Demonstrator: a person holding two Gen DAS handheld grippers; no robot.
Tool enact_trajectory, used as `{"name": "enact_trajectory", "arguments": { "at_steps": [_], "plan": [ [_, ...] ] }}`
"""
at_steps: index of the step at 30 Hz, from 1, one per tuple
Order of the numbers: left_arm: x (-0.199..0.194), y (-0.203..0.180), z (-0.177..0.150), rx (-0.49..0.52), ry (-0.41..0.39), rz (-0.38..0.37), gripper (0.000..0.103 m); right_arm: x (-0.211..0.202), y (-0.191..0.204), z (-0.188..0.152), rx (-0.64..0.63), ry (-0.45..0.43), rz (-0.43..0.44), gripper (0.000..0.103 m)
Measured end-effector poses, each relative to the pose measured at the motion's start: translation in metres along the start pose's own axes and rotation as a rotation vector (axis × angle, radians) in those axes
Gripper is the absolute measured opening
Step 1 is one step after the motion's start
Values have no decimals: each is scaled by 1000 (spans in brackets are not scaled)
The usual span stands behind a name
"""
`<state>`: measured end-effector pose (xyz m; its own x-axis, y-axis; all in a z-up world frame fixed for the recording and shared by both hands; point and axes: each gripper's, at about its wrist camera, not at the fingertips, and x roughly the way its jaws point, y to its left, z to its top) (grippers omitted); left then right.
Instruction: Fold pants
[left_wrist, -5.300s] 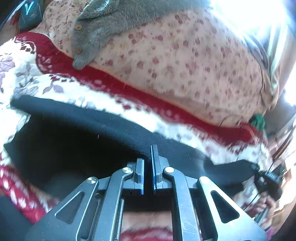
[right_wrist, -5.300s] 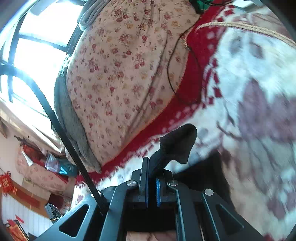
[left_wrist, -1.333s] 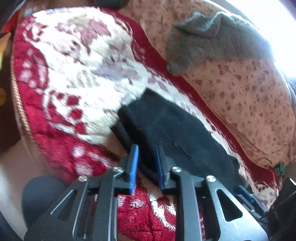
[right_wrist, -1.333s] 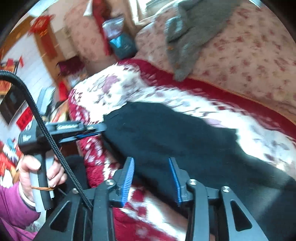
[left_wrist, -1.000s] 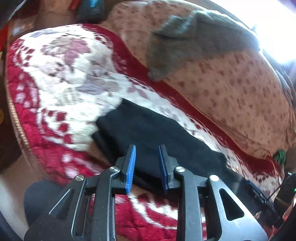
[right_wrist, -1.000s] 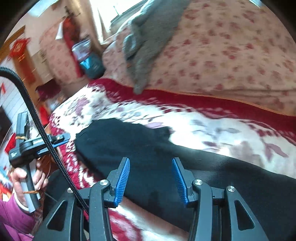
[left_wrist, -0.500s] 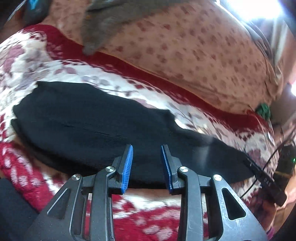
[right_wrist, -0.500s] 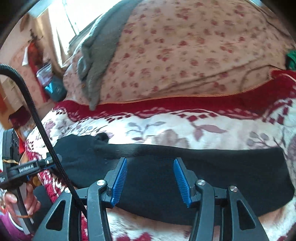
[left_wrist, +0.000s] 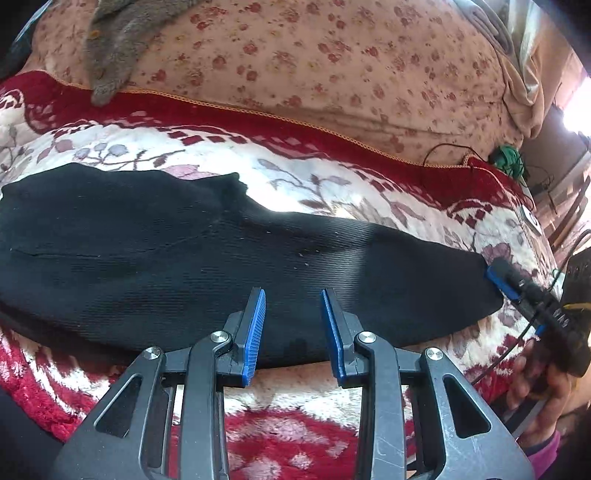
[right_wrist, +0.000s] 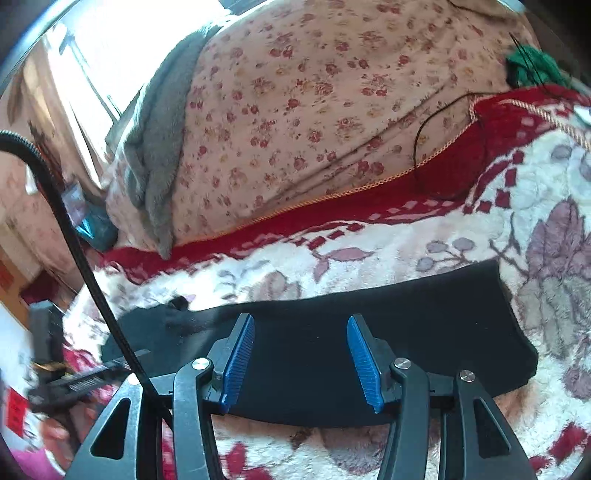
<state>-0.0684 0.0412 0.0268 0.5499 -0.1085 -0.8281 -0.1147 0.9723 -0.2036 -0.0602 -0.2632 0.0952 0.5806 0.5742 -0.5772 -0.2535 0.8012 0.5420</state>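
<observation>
Black pants, one pair

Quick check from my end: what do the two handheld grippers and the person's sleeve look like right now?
Both the left gripper and the right gripper have black, scissor-like linkage arms with triangular cut-outs and silver pivot bolts, ending in ribbed blue pads. A black ribbed cable runs past the right gripper's camera. A magenta sleeve shows at the wrist beside the left gripper's view.

One pants; two grippers: left gripper, right gripper.
</observation>
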Motion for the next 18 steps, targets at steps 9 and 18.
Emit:
{"name": "enact_trajectory", "arguments": {
  "at_steps": [9, 18],
  "plan": [
    [6, -5, 1, 0, 7, -1, 29, -31, 2, 23, 61, -78, 185, 63],
    [15, -25, 7, 48, 15, -15, 29, -38, -10, 22, 119, -64, 232, 80]
  ]
}}
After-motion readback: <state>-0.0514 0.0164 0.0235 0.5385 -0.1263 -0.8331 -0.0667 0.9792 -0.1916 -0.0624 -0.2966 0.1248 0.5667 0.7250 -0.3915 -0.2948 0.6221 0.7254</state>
